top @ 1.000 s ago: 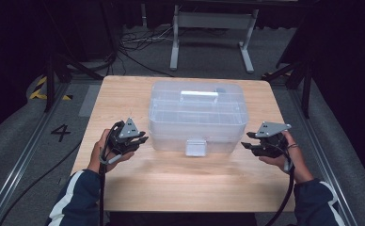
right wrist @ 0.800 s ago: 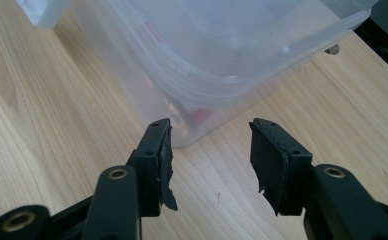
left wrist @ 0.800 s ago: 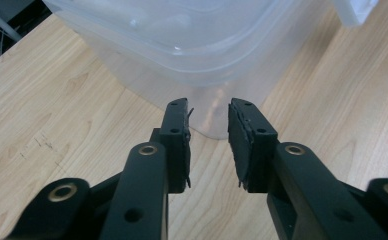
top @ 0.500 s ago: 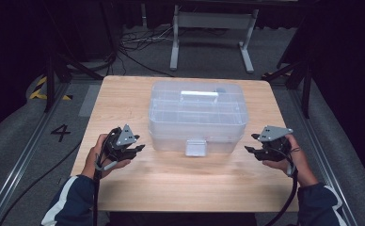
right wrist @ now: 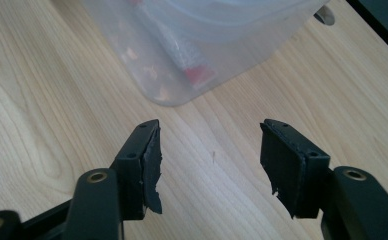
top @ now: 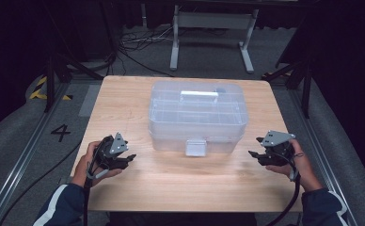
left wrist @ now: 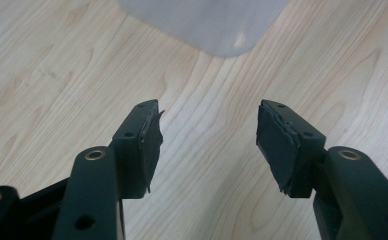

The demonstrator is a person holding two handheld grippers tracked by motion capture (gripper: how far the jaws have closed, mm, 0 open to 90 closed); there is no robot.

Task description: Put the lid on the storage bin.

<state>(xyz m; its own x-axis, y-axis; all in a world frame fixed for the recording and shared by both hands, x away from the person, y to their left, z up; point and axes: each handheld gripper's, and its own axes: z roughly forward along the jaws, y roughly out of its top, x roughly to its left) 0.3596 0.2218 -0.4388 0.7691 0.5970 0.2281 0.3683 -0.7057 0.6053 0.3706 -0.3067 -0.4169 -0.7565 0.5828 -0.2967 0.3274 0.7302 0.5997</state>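
The clear plastic box point(top: 196, 115) is sitting mid-surface, toward the far edge, its front latch point(top: 195, 147) facing the person. The left gripper point(top: 124, 159) and right gripper point(top: 257, 156) are flanking it near the front edge, apart from it; their jaws have just been opening and are gaping with nothing between them. The box is looking stiff, smooth, likely slippery and light; small items are perhaps lying inside. Best holds: the top handle point(top: 199, 93) or the end walls.

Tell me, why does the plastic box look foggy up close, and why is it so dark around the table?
In both gripper views the clear box sits near the lens and out of focus, while the jaws and the wood grain stay sharp. In the high view light falls on the table; the floor around it lies in shadow.
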